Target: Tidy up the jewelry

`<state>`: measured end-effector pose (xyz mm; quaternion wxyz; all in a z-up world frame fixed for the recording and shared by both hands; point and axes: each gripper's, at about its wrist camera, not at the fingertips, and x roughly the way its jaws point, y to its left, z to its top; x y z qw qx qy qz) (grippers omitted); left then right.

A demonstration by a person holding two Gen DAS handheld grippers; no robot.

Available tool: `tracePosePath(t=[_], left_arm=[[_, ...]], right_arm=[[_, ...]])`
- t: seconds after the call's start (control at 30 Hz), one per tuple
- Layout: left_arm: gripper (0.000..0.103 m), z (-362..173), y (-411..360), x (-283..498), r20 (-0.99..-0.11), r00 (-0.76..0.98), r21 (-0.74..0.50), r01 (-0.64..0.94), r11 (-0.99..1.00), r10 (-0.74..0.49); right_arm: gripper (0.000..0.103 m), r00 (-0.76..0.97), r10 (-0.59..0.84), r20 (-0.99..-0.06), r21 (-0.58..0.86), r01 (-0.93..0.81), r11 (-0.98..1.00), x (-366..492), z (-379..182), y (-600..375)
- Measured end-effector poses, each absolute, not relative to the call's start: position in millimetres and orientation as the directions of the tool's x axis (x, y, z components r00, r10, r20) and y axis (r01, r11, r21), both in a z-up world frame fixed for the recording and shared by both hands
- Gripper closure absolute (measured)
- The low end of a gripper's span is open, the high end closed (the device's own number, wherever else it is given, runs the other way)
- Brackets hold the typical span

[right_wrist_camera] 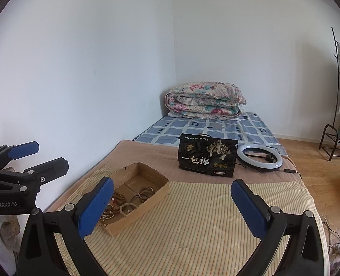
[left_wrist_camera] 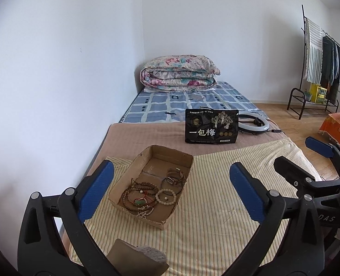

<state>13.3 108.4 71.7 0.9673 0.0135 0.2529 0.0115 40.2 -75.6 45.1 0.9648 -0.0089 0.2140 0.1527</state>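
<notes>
Inside cardboard box (left_wrist_camera: 183, 161): bead bracelets (left_wrist_camera: 138, 196), metal bangles (left_wrist_camera: 173, 177).

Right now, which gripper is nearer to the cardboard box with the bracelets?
Left. The left gripper hovers open right before the cardboard box; the right gripper is open too, off to the box's right.

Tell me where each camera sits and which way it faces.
Left wrist: on the left gripper, looking along the bed at the cardboard tray; own jaws open, right gripper at right.
Right wrist: on the right gripper, facing likewise; own jaws open, left gripper at left.
Shared: tray, black pouch, folded quilt.
</notes>
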Motion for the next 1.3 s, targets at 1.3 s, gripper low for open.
tracePosePath(t=[1.3], left_arm=[[0.001, 89.4, 81.1, -27.9, -0.443, 0.896, 0.046, -0.002, 0.999, 0.022]], right_arm=[[0.0, 0.897, 0.176, -0.405, 0.002, -0.191, 0.982, -2.6, 44.0, -131.1]])
